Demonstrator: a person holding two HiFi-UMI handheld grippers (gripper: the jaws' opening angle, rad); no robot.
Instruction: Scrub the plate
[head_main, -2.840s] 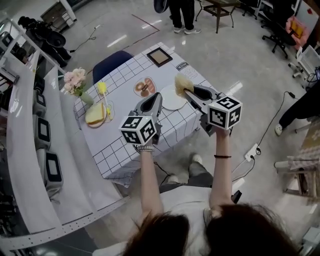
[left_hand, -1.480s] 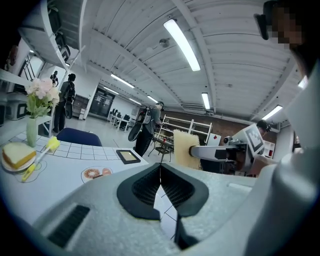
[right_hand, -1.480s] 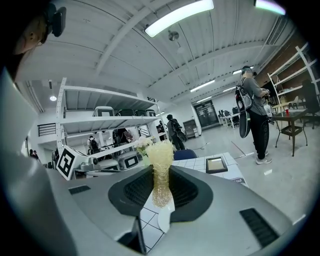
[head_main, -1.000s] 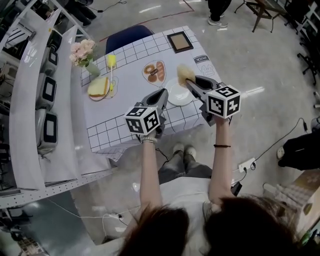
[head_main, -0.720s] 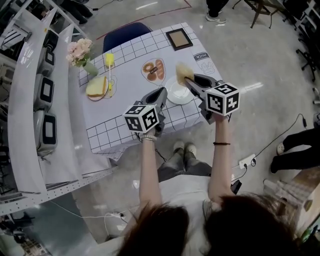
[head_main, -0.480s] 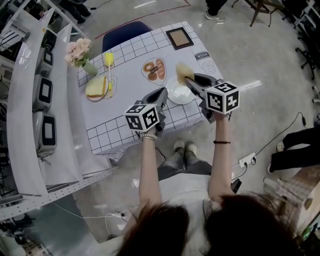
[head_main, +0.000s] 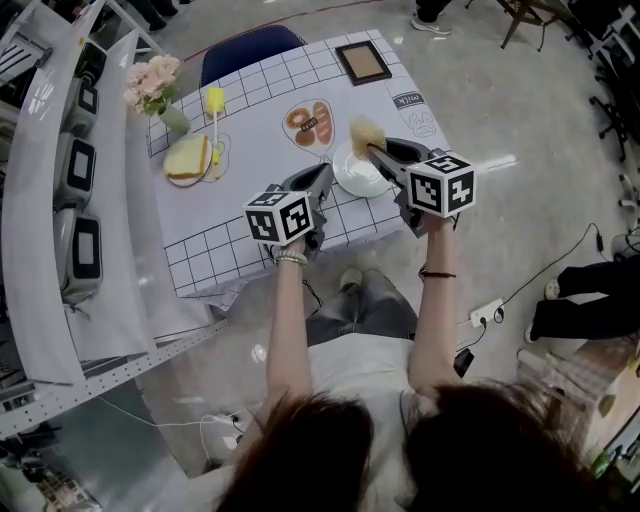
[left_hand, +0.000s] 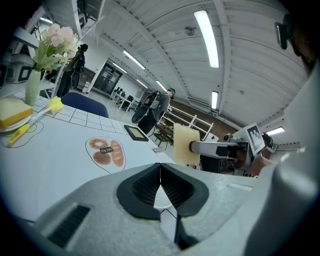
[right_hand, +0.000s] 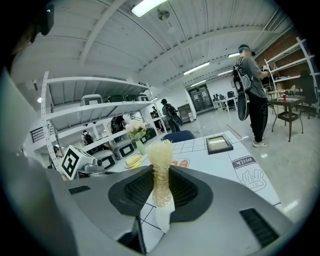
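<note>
Plate lies at the near edge of the table, its right side hidden under the right gripper. The left gripper, just beside it, has its jaws pressed together on nothing. The right jaws pinch a yellowish scrub pad over the plate's far rim; contact is unclear. Beyond lie bread, a brush and flowers.

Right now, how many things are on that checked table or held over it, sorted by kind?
Scrubbing tools: 3 (yellow sponge, yellow brush, loofah pad in the right claw)
White plate: 1
Flower vase: 1
Picture frame: 1
Total: 6
</note>
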